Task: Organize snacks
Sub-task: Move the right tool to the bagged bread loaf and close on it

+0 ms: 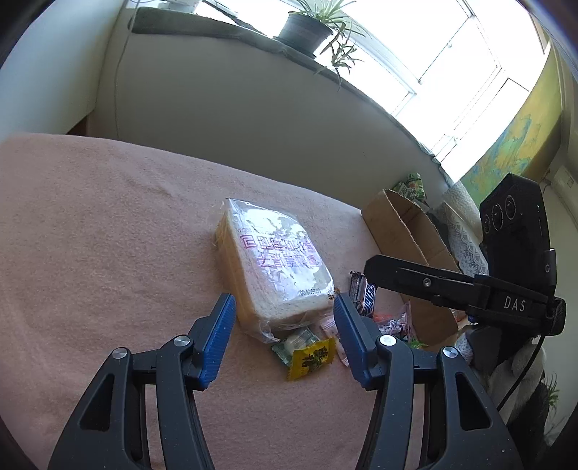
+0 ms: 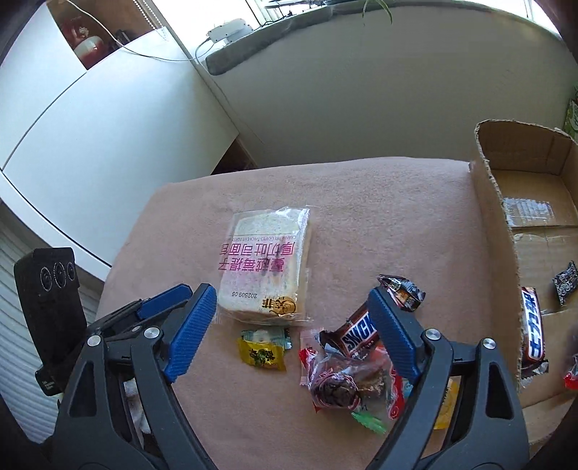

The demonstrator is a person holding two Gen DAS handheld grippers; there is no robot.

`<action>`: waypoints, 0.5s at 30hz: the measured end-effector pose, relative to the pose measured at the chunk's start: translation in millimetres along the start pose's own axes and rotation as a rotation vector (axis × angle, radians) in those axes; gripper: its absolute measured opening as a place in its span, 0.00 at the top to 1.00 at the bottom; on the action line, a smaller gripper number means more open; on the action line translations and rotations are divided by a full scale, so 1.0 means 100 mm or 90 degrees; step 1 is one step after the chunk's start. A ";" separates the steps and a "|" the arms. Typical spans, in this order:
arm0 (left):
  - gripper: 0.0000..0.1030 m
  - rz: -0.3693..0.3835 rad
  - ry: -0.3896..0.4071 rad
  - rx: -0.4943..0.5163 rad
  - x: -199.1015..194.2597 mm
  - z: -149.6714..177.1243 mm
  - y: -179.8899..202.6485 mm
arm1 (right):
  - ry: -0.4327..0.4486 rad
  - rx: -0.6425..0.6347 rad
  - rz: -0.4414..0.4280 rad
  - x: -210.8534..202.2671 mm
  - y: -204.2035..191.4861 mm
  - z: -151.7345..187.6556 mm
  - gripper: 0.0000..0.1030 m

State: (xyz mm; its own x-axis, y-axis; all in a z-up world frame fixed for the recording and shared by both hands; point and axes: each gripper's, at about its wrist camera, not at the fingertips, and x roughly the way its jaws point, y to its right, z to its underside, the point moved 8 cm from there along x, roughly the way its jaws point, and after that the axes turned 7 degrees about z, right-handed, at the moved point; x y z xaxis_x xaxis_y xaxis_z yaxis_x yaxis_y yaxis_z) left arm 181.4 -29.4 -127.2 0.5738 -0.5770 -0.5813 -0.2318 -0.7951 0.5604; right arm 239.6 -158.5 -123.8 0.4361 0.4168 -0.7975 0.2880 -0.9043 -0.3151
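Left gripper [image 1: 283, 318] jaws spread around bread [image 1: 274, 267] end; right gripper [image 2: 289, 321] jaws spread over Snickers [image 2: 359, 334], candies [image 2: 339, 383].

We see a pink blanket [image 1: 90, 235] covering the work surface, a pale wall [image 1: 234, 108] behind it. A grey sill [image 1: 224, 30] carries a potted plant [image 1: 307, 29] under bright, overexposed windows [image 1: 451, 54]. A colourful map [image 1: 505, 152] hangs at right. White cabinet [image 2: 90, 144] at left in the right wrist view.
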 end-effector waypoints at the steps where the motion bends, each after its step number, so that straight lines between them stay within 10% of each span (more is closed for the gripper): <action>1: 0.46 0.000 -0.004 0.000 0.03 0.00 0.00 | -0.015 0.006 -0.003 0.08 -0.01 0.00 0.14; 15: 0.46 0.000 -0.028 -0.006 0.27 -0.03 -0.05 | -0.118 0.029 -0.037 0.69 -0.15 0.00 0.27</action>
State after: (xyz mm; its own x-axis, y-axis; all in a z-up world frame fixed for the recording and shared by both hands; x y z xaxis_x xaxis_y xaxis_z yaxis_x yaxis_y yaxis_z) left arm 200.3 -40.3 -144.1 0.5394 -0.5841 -0.6065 -0.2239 -0.7938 0.5654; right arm 265.4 -116.1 -173.9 0.2548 0.4486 -0.8566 0.2672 -0.8840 -0.3835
